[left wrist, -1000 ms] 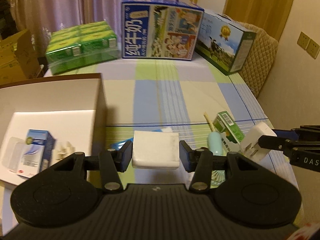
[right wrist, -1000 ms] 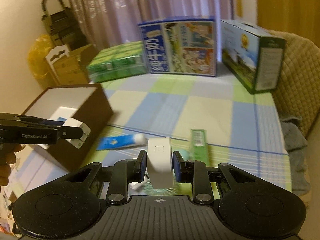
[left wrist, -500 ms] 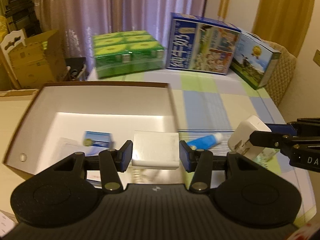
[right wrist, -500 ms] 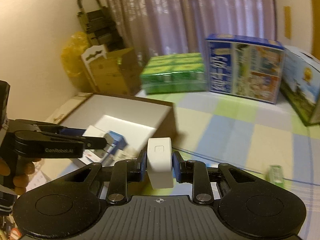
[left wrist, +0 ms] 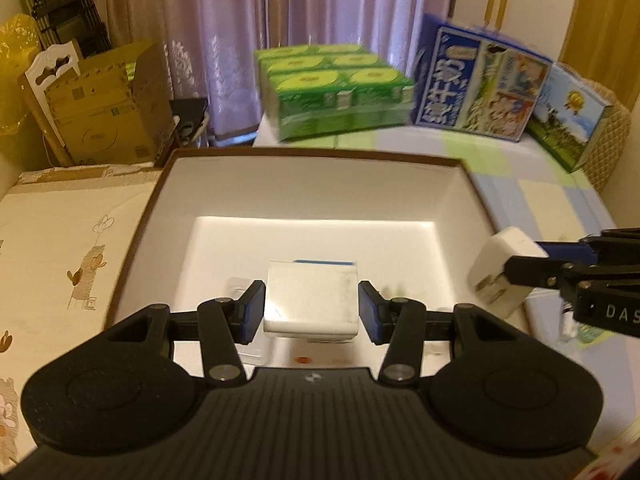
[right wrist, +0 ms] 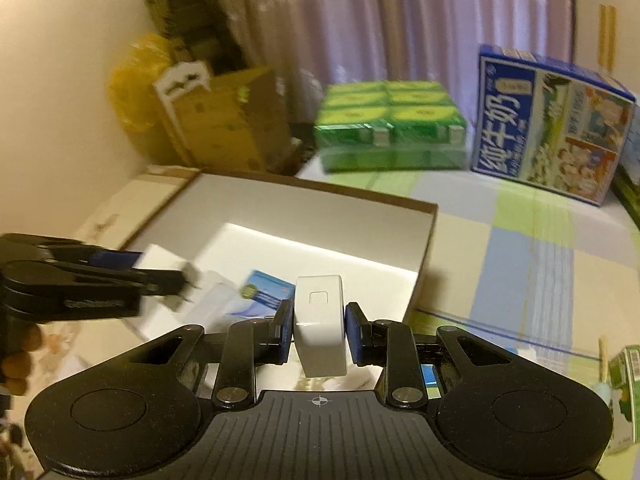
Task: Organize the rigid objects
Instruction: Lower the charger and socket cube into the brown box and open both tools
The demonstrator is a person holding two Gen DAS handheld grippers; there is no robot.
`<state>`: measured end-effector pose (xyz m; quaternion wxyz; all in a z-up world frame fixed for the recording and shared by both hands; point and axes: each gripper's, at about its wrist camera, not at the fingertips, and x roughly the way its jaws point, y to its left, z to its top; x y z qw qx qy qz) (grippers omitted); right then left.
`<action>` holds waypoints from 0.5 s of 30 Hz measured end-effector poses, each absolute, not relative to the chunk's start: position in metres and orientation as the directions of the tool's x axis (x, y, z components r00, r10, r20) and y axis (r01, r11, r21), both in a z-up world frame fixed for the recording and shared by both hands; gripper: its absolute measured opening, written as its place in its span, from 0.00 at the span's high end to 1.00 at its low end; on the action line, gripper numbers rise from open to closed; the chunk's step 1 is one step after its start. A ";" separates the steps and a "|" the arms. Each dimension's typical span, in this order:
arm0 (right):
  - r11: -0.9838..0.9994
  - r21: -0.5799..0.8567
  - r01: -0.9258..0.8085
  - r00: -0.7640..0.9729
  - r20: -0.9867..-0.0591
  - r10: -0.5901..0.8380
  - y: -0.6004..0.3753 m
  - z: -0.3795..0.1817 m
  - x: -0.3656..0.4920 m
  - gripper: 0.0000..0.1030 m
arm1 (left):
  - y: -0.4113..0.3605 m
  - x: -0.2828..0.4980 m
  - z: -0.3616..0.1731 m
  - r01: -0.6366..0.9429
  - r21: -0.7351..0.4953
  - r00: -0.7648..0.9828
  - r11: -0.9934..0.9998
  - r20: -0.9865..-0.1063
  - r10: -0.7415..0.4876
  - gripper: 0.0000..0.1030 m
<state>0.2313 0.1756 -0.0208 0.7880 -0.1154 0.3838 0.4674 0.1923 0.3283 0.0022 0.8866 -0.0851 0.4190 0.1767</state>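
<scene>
Both grippers have swung across from the checked tablecloth to the open brown box since the earlier frames; a second ago the left one hung over the cloth beside the box, and it now hangs over the box's white floor.

Left gripper (left wrist: 311, 309): pads clamped on the two sides of a flat white block (left wrist: 311, 302), held level, clear of the floor below. Its grip is unchanged from the earlier frames.

Right gripper (right wrist: 319, 333): jaws closed tight on a white plug adapter (right wrist: 320, 330), held upright with a small square mark facing the camera. In the left view the adapter (left wrist: 502, 270) sits just off the box's right wall, metal prongs pointing down-left.

Brown box (left wrist: 460, 200): white inside, brown rim. On its floor lie a blue-and-white carton (right wrist: 262, 294), partly hidden behind the block in the left view, and a clear plastic piece, blurred.

Tablecloth (right wrist: 520, 248): green, blue and cream checks. At its far end stand a green shrink-wrapped pack (left wrist: 336, 88) and a blue milk carton case (left wrist: 480, 84), side by side. A small green carton (right wrist: 626, 368) lies at the right edge of the right view.

Fingers of the person's left hand (right wrist: 18, 356) show at the left edge.
</scene>
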 end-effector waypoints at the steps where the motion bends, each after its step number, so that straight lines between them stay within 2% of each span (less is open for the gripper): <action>1: 0.560 0.162 -0.813 0.288 -0.723 0.627 0.182 -0.025 0.232 0.76 | 0.336 0.193 -0.001 -0.382 0.004 0.579 0.924 -0.778 0.243 0.57; 7: 0.664 0.121 -0.738 0.343 -0.780 0.524 0.204 -0.047 0.245 0.76 | 0.375 0.209 -0.022 -0.364 0.024 0.540 0.931 -0.809 0.232 0.57; 15: 0.726 0.070 -0.685 0.391 -0.805 0.447 0.228 -0.063 0.258 0.76 | 0.412 0.237 -0.047 -0.352 0.030 0.494 0.936 -0.843 0.212 0.57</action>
